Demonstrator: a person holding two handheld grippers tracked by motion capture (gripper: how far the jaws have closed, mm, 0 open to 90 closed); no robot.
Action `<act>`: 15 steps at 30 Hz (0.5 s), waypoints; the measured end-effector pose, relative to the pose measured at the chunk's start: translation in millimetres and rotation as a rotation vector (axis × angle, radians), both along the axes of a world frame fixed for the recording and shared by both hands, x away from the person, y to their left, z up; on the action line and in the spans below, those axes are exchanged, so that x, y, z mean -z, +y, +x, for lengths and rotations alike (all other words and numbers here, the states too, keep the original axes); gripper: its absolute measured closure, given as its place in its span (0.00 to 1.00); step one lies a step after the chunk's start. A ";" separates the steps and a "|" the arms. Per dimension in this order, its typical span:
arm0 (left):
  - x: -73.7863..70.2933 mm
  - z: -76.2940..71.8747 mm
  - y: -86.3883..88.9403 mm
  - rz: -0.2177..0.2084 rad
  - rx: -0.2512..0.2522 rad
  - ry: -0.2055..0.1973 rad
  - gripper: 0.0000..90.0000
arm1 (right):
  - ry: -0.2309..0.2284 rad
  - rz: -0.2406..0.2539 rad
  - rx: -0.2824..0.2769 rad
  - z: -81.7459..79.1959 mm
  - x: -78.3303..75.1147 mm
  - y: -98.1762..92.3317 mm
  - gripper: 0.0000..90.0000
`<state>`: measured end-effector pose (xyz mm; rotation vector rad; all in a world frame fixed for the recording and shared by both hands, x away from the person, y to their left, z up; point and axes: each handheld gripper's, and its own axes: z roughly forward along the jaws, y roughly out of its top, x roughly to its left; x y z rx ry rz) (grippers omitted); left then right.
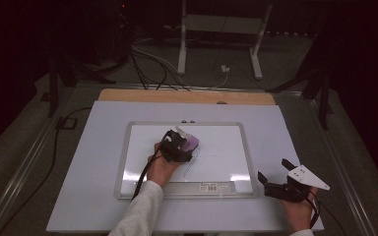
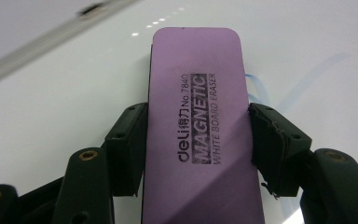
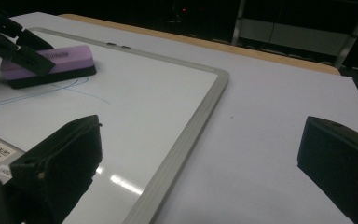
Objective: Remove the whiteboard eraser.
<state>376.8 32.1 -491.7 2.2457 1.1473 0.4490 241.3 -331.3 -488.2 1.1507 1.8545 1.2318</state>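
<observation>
Right gripper (image 1: pixel 275 183) waits near-right off the whiteboard (image 1: pixel 133 162), jaws wide, out of the way. Left gripper (image 1: pixel 179 146) clamps the eraser (image 2: pixel 200 121) flat on mid-board, over blue marks (image 3: pixel 74 88), likely to wipe.

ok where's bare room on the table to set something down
Bare table lies left of the whiteboard frame, and behind it up to the wooden edge. Crowded: mid-board, where the left gripper clamps the eraser, and the right gripper corner.

High view looks down; all views share the whiteboard (image 1: pixel 226 147)
</observation>
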 end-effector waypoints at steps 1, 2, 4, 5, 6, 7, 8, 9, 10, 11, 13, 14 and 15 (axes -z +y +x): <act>-0.1 3.5 3.4 0.006 -0.027 -0.001 0.47 | 0.001 0.000 0.002 -0.1 -0.1 -0.5 0.00; -0.1 7.1 7.2 0.011 -0.056 -0.004 0.47 | -0.001 0.001 0.002 0.1 0.1 -1.0 0.00; 0.1 13.0 14.0 0.004 -0.098 0.003 0.47 | 0.001 0.004 0.003 0.3 0.2 -1.8 0.00; 0.2 16.4 17.8 -0.012 -0.115 0.017 0.47 | 0.001 0.004 0.004 0.3 0.2 -2.0 0.00; 0.4 17.8 18.9 -0.024 -0.118 0.026 0.47 | 0.001 0.004 0.003 0.4 0.2 -2.0 0.00; 0.1 17.7 18.4 -0.018 -0.116 0.026 0.47 | 0.001 0.003 0.002 0.5 0.3 -1.8 0.00; -0.4 16.2 16.2 0.000 -0.108 0.016 0.47 | 0.000 0.002 0.002 0.5 0.2 -1.6 0.00; -0.4 15.2 14.8 -0.001 -0.097 0.017 0.47 | 0.001 0.001 0.001 0.6 0.3 -1.2 0.00; -0.4 13.6 12.6 -0.009 -0.078 0.024 0.47 | 0.001 0.001 0.001 0.7 0.3 -1.0 0.00; -0.6 11.4 9.5 -0.003 -0.059 0.021 0.47 | 0.002 0.000 0.001 0.7 0.3 -0.7 0.00; -1.6 5.4 1.7 0.008 -0.008 0.024 0.47 | 0.001 0.001 0.000 0.6 0.2 -0.2 0.00; -2.1 2.9 -1.3 0.012 0.021 0.027 0.47 | 0.000 0.000 -0.001 0.5 0.1 -0.1 0.00; -2.7 0.9 -3.7 0.016 0.045 0.033 0.47 | 0.000 0.000 -0.001 0.5 0.1 -0.1 0.00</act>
